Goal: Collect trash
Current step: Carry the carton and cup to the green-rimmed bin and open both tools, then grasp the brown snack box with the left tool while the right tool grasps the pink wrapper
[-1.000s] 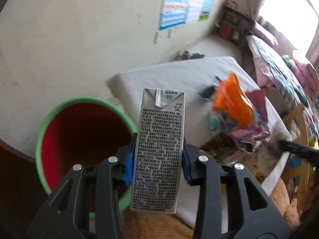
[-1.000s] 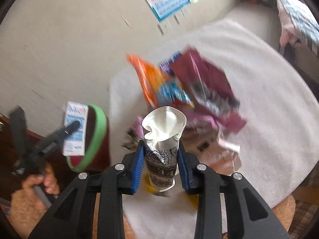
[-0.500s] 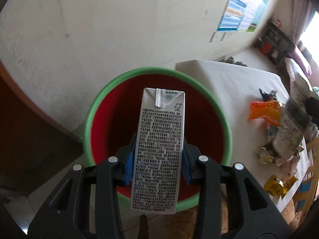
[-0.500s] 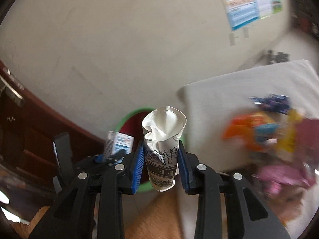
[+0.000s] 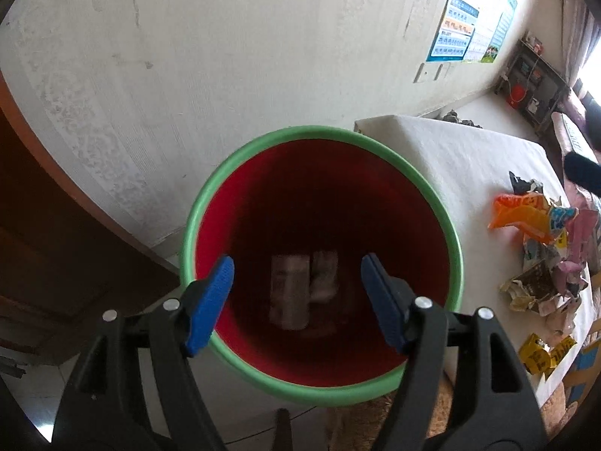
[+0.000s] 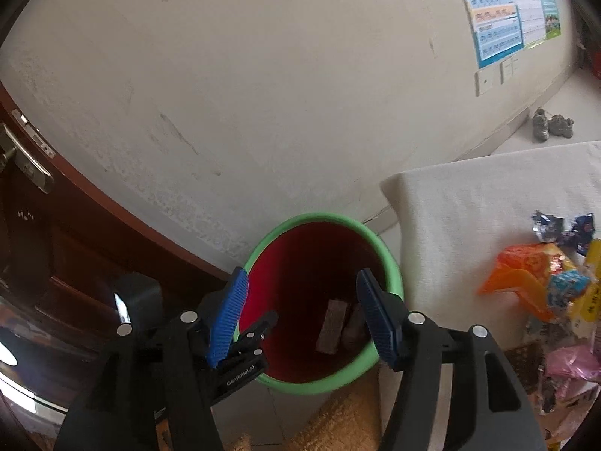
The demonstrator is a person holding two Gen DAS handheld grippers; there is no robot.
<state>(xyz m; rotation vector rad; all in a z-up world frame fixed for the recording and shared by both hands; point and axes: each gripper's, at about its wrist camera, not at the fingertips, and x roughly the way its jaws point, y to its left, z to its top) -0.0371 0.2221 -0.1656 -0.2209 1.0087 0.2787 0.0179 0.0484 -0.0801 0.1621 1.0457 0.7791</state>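
Above the bin (image 5: 319, 263), the left gripper (image 5: 296, 300) hangs with its jaws apart and nothing between them; the right gripper (image 6: 300, 315) hovers over the same bin, likewise spread and bare. Down at the bin's bottom lie a carton (image 5: 289, 297) and a crumpled cup (image 5: 323, 276), side by side. So two pieces look collected. To the right of the bin, on the cloth-covered worktop (image 5: 469, 158), a heap of wrappers (image 5: 541, 248) waits, the orange bag (image 6: 522, 278) among them. The bin's depths are dim and blurred, and the heap runs off the picture's edge.
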